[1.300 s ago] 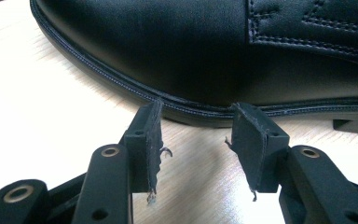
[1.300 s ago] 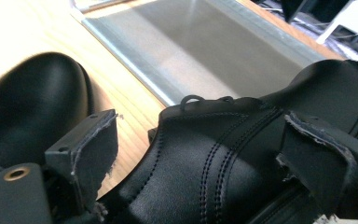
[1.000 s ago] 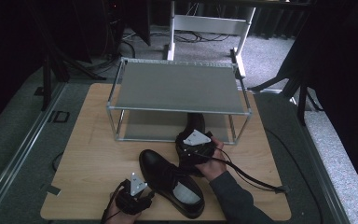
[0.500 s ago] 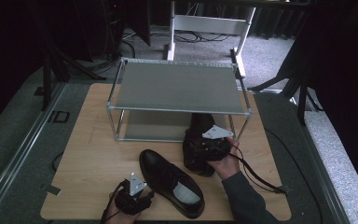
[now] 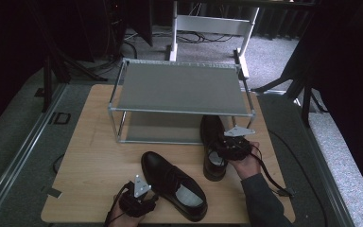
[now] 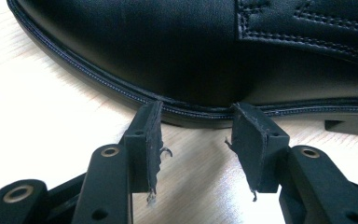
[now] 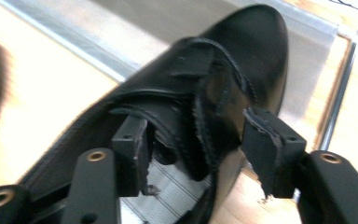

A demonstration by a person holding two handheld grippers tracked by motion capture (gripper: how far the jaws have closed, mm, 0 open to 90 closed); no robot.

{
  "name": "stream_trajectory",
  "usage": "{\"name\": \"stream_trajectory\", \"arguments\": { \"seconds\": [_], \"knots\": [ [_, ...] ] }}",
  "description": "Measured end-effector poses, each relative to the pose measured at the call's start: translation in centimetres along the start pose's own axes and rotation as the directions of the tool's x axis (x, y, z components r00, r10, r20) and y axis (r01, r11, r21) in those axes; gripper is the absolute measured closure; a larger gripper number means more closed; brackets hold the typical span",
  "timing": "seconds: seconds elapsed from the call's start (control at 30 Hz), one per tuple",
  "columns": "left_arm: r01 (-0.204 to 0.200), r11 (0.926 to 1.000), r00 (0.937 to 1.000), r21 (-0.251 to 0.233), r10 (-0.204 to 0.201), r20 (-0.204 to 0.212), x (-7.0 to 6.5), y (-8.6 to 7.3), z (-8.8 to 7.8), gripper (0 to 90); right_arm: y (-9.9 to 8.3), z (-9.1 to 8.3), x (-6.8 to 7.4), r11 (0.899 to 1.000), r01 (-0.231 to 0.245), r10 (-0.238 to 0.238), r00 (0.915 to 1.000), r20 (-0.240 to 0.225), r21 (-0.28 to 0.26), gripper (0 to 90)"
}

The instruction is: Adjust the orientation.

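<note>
Left of the metal shoe rack [image 5: 179, 90], the left tongs [image 5: 137, 201] sit open beside one black dress shoe [image 5: 172, 184], while the right tongs [image 5: 231, 146], open, straddle the second shoe [image 5: 212, 146], toe under the rack's lower shelf.

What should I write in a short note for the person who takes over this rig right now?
Right gripper: jaws open around the lacing and tongue of the right-hand black dress shoe. I cannot tell whether they grip it. That shoe has its toe under the metal shoe rack, over the lower shelf, and its heel out on the wooden table.
Left gripper: open, holding nothing, jaws apart against the sole edge of the other black dress shoe, which lies on the table in front of the rack.
Done: one shoe partly onto the lower shelf.
Left, probably: seat that shoe fully, then shelve the second one.
</note>
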State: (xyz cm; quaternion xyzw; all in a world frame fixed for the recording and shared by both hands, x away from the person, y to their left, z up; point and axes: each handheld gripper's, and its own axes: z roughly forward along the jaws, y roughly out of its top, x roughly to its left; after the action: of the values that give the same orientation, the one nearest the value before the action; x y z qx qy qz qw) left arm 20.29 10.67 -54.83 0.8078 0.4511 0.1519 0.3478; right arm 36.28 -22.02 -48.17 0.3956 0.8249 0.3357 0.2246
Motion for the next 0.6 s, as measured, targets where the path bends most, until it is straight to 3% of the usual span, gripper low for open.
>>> {"name": "stream_trajectory", "arguments": {
  "seconds": [0.2, 0.37, 0.5, 0.6],
  "knots": [
    [0.01, 0.9999, 0.9994, -0.002, -0.01, 0.035, 0.0, 0.0, 0.0, 55.5, -0.5, 1.1, -0.3, 0.999, -0.009, 0.007, 0.9989, 0.047, 0.049, 50.9],
    [-0.004, 1.0, 0.997, -0.009, 0.005, 0.077, -0.7, 0.0, 0.0, 55.7, -1.0, 0.7, -1.2, 0.998, -0.052, 0.05, 0.9981, 0.036, 0.04, 65.7],
    [0.008, 0.9999, 0.9963, -0.011, -0.007, 0.086, -0.6, 0.2, 0.1, 55.8, -1.2, 0.3, -1.1, 1.0, -0.016, 0.014, 0.998, 0.061, 0.027, 74.5],
    [0.011, 0.9999, 0.9963, -0.012, -0.01, 0.085, -0.6, 0.4, 0.3, 56.6, -1.5, -0.1, -1.1, 1.0, -0.013, 0.012, 0.9979, 0.064, 0.018, 77.8]
  ]
}}
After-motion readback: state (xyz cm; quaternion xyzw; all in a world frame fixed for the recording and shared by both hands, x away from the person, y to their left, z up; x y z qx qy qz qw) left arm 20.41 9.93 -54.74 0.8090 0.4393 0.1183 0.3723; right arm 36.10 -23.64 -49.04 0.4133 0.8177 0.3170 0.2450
